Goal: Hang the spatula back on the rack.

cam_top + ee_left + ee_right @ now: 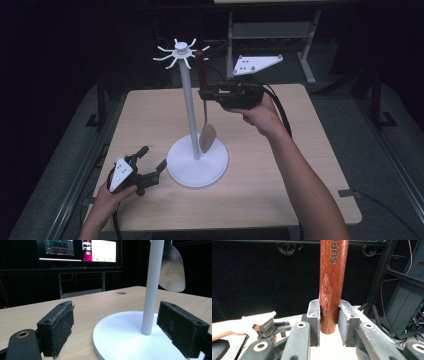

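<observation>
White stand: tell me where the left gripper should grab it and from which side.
Grip the pole low, just above the base, coming level from the person's side. It is slim, round and upright, and already sits between the left gripper's open jaws; the wide flat base offers no hold.

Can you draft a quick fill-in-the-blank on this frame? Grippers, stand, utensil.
1. The right gripper is shut on the spatula's ____ handle.
2. The left gripper rests on the wooden table with its jaws ____.
3. The white stand's pole rises from a ____ base.
4. The spatula hangs with its blade pointing ____.

Missing words: red-brown; open; round; down
</observation>
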Motion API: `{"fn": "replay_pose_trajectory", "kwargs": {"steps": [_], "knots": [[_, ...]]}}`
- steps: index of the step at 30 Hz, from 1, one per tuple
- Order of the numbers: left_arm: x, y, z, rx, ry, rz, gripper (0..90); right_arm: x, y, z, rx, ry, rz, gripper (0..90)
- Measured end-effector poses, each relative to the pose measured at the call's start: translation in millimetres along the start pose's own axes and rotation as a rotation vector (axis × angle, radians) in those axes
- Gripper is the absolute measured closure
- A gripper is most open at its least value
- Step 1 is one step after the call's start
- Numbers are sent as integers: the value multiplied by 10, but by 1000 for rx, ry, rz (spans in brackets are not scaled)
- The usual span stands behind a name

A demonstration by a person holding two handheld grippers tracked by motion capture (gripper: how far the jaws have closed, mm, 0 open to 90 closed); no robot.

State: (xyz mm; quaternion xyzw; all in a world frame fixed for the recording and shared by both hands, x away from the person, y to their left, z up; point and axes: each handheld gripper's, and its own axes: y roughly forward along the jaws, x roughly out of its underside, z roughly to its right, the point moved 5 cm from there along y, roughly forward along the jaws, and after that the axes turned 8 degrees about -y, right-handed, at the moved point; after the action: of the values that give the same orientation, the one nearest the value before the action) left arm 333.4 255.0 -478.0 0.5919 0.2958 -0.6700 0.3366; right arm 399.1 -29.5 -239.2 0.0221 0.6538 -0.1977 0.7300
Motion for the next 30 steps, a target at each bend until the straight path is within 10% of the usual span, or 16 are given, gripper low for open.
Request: {"fn": "replay_pose_trajectory", "kwargs": {"steps": [30], "knots": [[0, 1, 0, -2, 0, 3, 133, 621, -509, 67, 100, 91, -62, 443]]}}
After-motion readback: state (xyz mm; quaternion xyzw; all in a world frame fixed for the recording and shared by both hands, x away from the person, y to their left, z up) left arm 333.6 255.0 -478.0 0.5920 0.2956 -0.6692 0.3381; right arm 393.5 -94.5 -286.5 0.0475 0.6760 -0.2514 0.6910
